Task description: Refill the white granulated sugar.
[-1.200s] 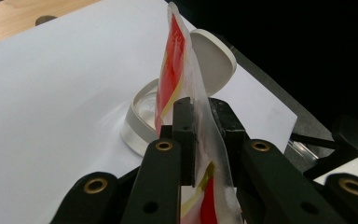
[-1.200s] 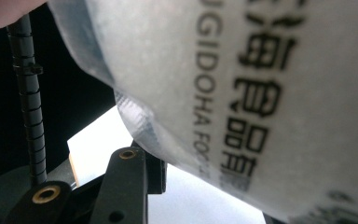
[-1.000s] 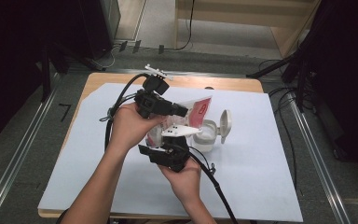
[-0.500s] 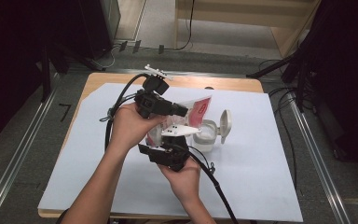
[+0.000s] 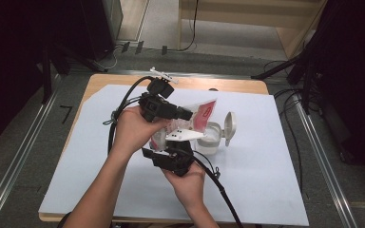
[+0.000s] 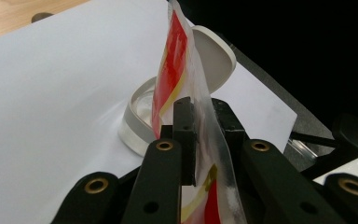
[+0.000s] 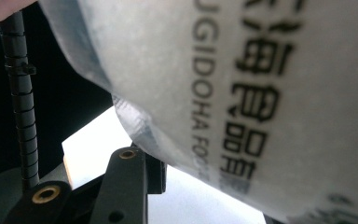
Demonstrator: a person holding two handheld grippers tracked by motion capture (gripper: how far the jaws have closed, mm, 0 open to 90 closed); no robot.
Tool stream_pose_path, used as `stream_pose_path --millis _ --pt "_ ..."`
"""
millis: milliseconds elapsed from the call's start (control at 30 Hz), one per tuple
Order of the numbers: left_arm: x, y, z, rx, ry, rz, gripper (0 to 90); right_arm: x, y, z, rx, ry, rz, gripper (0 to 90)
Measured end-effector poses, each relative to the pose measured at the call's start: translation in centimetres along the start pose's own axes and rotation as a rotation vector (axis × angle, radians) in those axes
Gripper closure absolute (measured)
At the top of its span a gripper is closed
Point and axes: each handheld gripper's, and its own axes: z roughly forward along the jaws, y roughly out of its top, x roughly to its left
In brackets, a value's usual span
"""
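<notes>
Nearest to where the person stands, two forearms come in over the table [image 5: 275, 199], each hand holding one gripper, so two grippers in all. The right gripper [image 5: 178, 153] sits closest, low over the white sheet that covers the table, pointing away from the person. Its own view has the plastic pouch [image 7: 242, 93] pressed right up against it, the black printed lettering huge and the bottom seam of the pouch running down between its jaws; I take it as clamped on the lower end of the pouch, though one jaw is hidden behind the plastic.

A little farther on, the left gripper [image 5: 183, 114] is held higher, pointing to the right. Its two black jaws are drawn together on the clear edge of the same pouch [image 6: 186, 84], the plastic pinched flat between the pads, with the red and yellow print rising above them. There is one pouch only, red and white, held up off the table between the two grippers and tilted so that its upper end leans over the container.

Just beyond the grippers stands one round clear container [image 5: 209, 142] on the white sheet, with its single flip lid [image 5: 229, 127] swung open and standing upright at the right-hand side. In the left gripper view the container [image 6: 135, 119] lies directly behind and below the pouch.
</notes>
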Motion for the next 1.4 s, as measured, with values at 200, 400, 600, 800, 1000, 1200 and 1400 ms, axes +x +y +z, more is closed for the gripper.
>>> stream_pose_path --millis 200,400,600,800,1000,1200,1400 --pt "0.17 -0.07 -0.08 0.001 -0.005 -0.003 82.9 0.11 -0.04 0.12 0.0 -0.003 0.0 63.0" --pt "0.01 -0.01 -0.05 0.002 0.003 -0.003 83.0 0.11 -0.02 0.02 0.0 -0.004 -0.002 63.1" --pt "-0.08 0.05 0.06 -0.01 0.002 -0.006 83.2 0.24 0.06 -0.17 0.007 -0.016 -0.019 63.1" --pt "-0.22 0.1 0.1 -0.012 0.002 0.0 83.1 0.2 0.13 -0.25 0.005 -0.021 -0.015 63.1" --pt "-0.53 0.17 0.05 -0.029 0.0 0.012 83.4 0.16 0.28 -0.57 0.006 -0.029 -0.023 63.2" --pt "-0.48 0.23 0.25 -0.029 0.002 0.009 83.4 0.07 0.32 -0.72 0.012 -0.03 -0.023 63.3" --pt "-0.49 0.31 0.44 -0.031 -0.002 0.008 83.4 -0.04 0.33 -0.85 0.02 -0.035 -0.024 63.4"
